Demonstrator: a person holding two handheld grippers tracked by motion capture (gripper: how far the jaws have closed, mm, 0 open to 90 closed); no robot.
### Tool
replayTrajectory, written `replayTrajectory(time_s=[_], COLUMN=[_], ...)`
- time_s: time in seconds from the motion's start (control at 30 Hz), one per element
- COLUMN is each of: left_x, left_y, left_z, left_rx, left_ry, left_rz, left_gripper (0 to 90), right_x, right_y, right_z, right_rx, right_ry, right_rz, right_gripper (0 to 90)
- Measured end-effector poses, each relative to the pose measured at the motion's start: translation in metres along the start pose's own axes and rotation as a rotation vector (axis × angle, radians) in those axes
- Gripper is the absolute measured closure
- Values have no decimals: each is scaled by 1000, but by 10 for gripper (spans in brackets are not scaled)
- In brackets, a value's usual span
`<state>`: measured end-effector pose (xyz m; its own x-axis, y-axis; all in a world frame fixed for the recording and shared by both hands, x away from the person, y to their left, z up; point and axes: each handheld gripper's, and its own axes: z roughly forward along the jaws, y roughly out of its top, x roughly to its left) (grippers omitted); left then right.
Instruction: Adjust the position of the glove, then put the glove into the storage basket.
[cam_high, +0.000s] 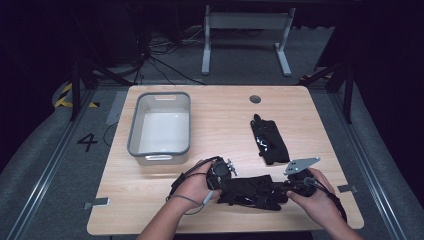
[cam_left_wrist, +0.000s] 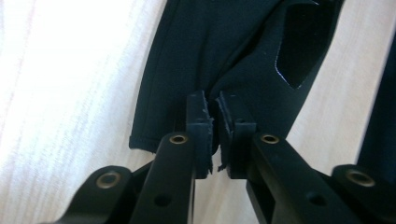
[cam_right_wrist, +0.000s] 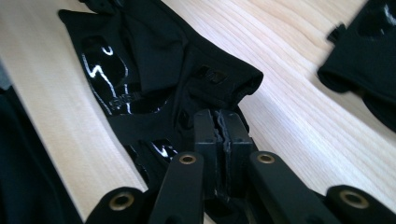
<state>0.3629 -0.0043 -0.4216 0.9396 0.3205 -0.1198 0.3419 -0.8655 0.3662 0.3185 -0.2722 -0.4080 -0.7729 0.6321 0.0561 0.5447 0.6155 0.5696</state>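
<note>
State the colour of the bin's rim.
The bin's rim is grey, around a white inside; the high view shows it best.

Bin (cam_high: 160, 150) far left; one glove (cam_high: 250, 191) near, another (cam_high: 270, 141) behind it.

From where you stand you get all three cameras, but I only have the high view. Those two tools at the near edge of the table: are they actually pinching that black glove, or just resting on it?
Observer: The left gripper has its jaws pinched on a fold of the near glove; its own view shows the cloth between them.
Operator: And the other one?
Observer: The right gripper is shut on the same glove at its other end, jaws pressed together over the fabric.
Operator: Anything on the glove I can't make out?
Observer: Glossy black patches on the fabric, catching the light in the right gripper view.
</note>
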Motion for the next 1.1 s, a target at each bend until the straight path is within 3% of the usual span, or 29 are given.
replayTrajectory(time_s=[0.13,0.2,0.43,0.53,0.6,0.73,0.83,0.93,1.1], left_x=[1,3,1,-1,-1,0,5,8,9], left_y=[0,-3,-5,-6,-7,-11,-16,-20,-23], left_z=[-2,-8,-21,-30,-35,-40,-43,-45,-48], left_rx=[-31,-72,-129,-200,-223,-230,-211,-205,-210], left_ry=[41,56,53,58,57,67,95,97,79], left_rz=[-20,-85,-149,-202,-216,-231,-282,-297,-286], left_gripper=[639,572,574,583,585,592,598,598,597], right_x=[-3,-5,-13,-18,-23,-30,-38,-41,-42], right_y=[-3,-2,-2,-3,-4,-6,-8,-7,-4], right_z=[1,-4,-10,-13,-15,-14,-14,-17,-19], right_rx=[12,-15,-34,-51,-54,-32,-31,-28,-28], right_ry=[-44,-61,-82,-84,-82,-67,-76,-67,-57], right_rz=[40,41,26,25,37,54,52,47,40], right_gripper=[803,772,750,743,733,711,708,704,704])
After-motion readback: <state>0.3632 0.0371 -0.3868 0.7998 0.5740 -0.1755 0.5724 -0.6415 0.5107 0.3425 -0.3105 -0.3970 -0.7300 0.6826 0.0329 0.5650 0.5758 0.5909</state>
